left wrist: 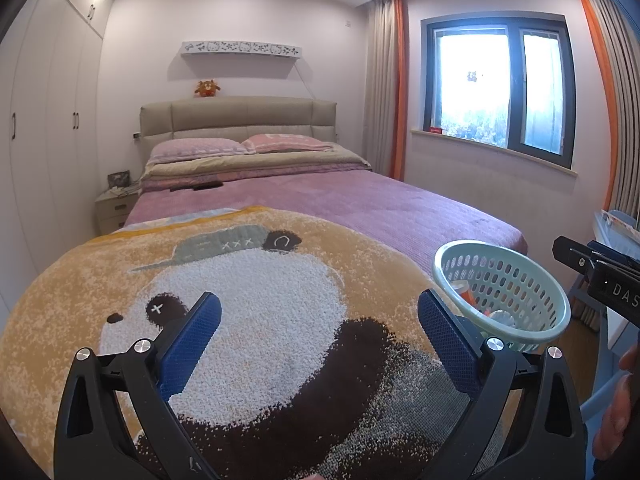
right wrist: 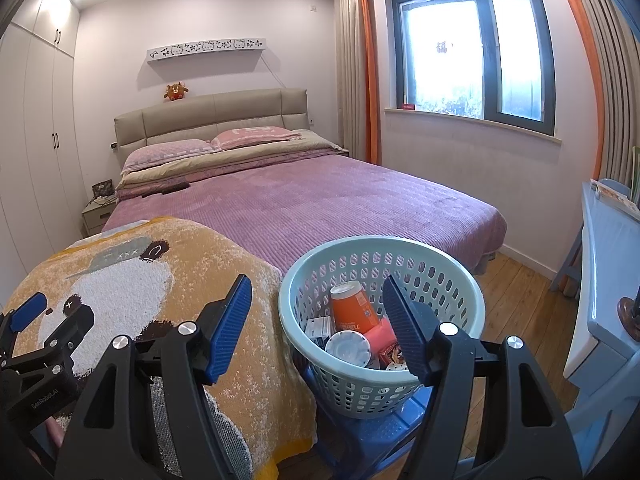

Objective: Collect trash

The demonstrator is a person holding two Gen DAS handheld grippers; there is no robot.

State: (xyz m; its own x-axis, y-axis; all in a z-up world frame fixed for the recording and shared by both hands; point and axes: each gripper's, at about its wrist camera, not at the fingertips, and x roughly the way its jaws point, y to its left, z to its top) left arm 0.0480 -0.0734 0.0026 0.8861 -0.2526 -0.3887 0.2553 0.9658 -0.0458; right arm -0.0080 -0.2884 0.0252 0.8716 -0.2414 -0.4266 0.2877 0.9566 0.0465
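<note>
A pale green plastic basket (right wrist: 448, 264) stands on a blue stool (right wrist: 360, 432) at the foot of the bed, also in the left wrist view (left wrist: 532, 280). In it lie an orange cup (right wrist: 354, 306), a white lid (right wrist: 347, 347), a pink piece (right wrist: 383, 336) and small cartons. My right gripper (right wrist: 316, 328) is open and empty, held just in front of the basket, its right finger over the near rim. My left gripper (left wrist: 320, 340) is open and empty above the panda blanket (left wrist: 260, 280). The left gripper also shows at the left edge of the right wrist view (right wrist: 36, 344).
The bed (right wrist: 320, 200) has a purple cover and pillows at the headboard. A pale blue table (right wrist: 608, 264) stands at the right, wooden floor (right wrist: 520, 304) between it and the bed. A nightstand (left wrist: 116, 208) and wardrobes (left wrist: 44, 140) are on the left.
</note>
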